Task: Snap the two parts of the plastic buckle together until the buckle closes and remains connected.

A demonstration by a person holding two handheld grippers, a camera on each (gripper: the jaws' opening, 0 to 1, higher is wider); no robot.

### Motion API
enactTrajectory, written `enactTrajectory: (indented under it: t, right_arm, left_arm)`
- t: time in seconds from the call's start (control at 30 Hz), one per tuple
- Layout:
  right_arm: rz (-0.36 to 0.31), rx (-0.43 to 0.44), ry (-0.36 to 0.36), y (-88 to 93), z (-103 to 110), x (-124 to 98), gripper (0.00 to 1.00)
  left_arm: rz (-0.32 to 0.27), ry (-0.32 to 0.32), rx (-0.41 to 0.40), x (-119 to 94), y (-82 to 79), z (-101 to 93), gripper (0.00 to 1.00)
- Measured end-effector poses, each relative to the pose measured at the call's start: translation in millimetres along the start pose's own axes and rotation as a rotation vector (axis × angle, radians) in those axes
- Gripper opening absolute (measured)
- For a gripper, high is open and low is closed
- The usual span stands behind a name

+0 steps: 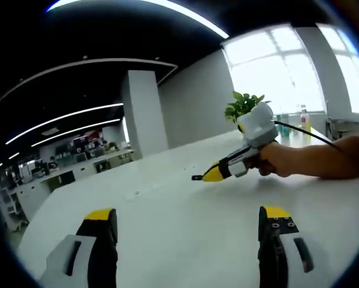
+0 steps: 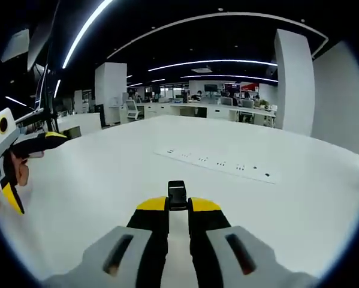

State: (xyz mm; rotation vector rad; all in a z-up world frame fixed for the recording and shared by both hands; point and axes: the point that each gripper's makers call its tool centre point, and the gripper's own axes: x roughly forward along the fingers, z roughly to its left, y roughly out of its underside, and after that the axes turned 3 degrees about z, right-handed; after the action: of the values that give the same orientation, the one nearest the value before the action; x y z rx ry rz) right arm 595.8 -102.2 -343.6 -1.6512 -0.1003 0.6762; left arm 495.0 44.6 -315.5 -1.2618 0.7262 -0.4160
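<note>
Buckle part (image 2: 177, 195), small and black, sits clamped between the nearly closed jaws of the right gripper (image 2: 177, 205) at 6 o'clock in the right gripper view, above the white table (image 2: 107, 174), with the left gripper (image 2: 14, 174) at 9 o'clock and a row of sockets (image 2: 218, 163) at 1 o'clock. In the left gripper view, the left gripper (image 1: 188, 219) holds its jaws wide apart with nothing between them over the table (image 1: 167, 210), while the right gripper (image 1: 198, 177) enters at 3 o'clock in a hand (image 1: 275, 159), a black piece at its tip, a potted plant (image 1: 242, 105) behind it.
</note>
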Motion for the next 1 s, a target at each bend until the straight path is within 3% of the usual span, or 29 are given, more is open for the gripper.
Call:
enactTrajectory:
  t: [0.67,1.0]
  right_arm:
    - [0.016,-0.001,0.001,-8.2,-11,31,0.09]
    - [0.045,-0.01,-0.004,-4.6,-6,40,0.09]
  left_arm:
    - [0.014,-0.001,0.008,4,4.6,-1.5,0.99]
    - [0.021,0.002,0.012,3,8.7,-4.8,0.99]
